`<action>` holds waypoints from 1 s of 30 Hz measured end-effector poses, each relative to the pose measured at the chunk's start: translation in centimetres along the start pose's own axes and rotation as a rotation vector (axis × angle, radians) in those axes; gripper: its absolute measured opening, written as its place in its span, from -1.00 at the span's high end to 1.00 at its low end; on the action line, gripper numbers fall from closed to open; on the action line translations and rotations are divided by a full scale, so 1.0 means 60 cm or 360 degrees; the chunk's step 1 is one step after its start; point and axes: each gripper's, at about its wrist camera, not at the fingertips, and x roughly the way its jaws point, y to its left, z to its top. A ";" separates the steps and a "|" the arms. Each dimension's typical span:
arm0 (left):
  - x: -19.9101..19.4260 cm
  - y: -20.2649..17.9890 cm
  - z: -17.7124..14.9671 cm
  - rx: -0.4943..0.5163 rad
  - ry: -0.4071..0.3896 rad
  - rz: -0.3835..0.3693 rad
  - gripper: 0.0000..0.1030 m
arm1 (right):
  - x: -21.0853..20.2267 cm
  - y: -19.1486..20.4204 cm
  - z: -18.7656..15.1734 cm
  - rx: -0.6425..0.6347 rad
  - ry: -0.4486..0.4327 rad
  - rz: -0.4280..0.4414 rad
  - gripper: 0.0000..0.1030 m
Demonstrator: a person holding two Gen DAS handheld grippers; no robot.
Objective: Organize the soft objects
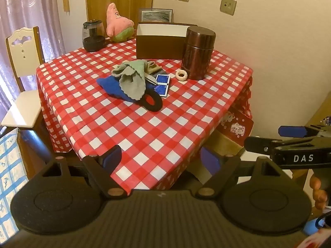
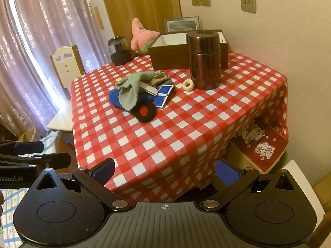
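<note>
A heap of soft things lies mid-table on the red checked cloth (image 1: 144, 128): a grey-green rag (image 1: 132, 76) over a blue cloth (image 1: 111, 86), a black ring with a red centre (image 1: 153, 101) and a beige cloth (image 1: 154, 66). A cream scrunchie (image 1: 181, 74) lies beside them. A pink star plush (image 1: 118, 23) sits at the far edge, behind an open brown box (image 1: 159, 41). My left gripper (image 1: 161, 160) hangs open before the table's near corner. My right gripper (image 2: 165, 171) is open too, well short of the heap (image 2: 132, 95). Neither holds anything.
A tall brown canister (image 1: 198, 53) stands by the scrunchie, and blue card packs (image 1: 162, 82) lie against the heap. A dark jar (image 1: 93, 36) is at the far left. A white chair (image 1: 22, 57) stands to the table's left. A red box (image 2: 260, 142) sits under the table.
</note>
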 end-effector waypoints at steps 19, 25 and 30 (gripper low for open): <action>0.000 0.000 0.000 0.0003 0.0007 0.0004 -0.60 | 0.000 -0.002 0.002 0.0006 0.0003 0.0002 -1.00; 0.000 0.000 0.000 0.0004 0.0006 0.0005 -0.60 | -0.002 -0.003 0.002 0.0006 0.0002 0.0002 -1.00; 0.000 0.000 0.000 0.0004 0.0005 0.0005 -0.60 | -0.003 -0.003 0.002 0.0007 0.0003 0.0004 -1.00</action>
